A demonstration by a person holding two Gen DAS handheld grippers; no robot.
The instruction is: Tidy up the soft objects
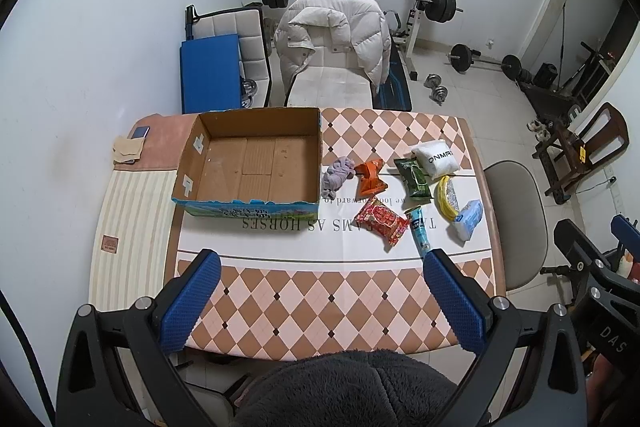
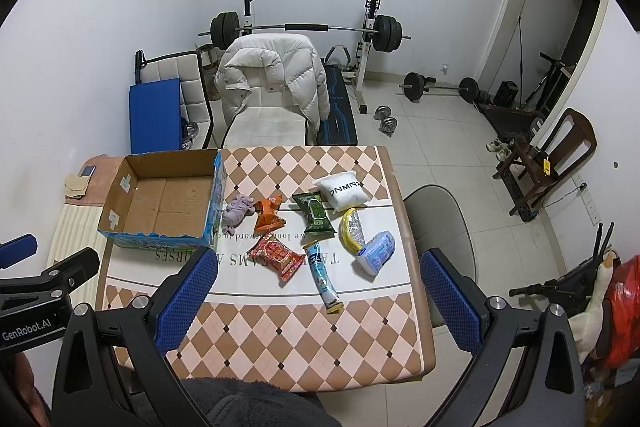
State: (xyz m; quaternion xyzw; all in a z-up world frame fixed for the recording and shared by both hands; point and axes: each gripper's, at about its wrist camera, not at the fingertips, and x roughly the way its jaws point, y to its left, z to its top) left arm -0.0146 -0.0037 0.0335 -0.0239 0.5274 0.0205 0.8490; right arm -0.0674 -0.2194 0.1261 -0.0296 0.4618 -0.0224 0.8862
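Soft objects (image 2: 316, 227) lie ahead, right of the box (image 2: 160, 203); right tool (image 2: 316, 291) nearer; both tools wide open, empty.

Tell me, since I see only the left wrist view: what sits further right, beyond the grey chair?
Observer: A white plush goose sits beside a red bag, right of the grey chair.
Operator: Does the blue tube end behind that blue finger?
Observer: In the right wrist view the blue tube lies wholly in sight, its white cap toward the near edge of the table.
Operator: Any writing on the left tool?
Observer: Yes. The left tool, which is open, carries "GenRobot.AI" lettering on its side.
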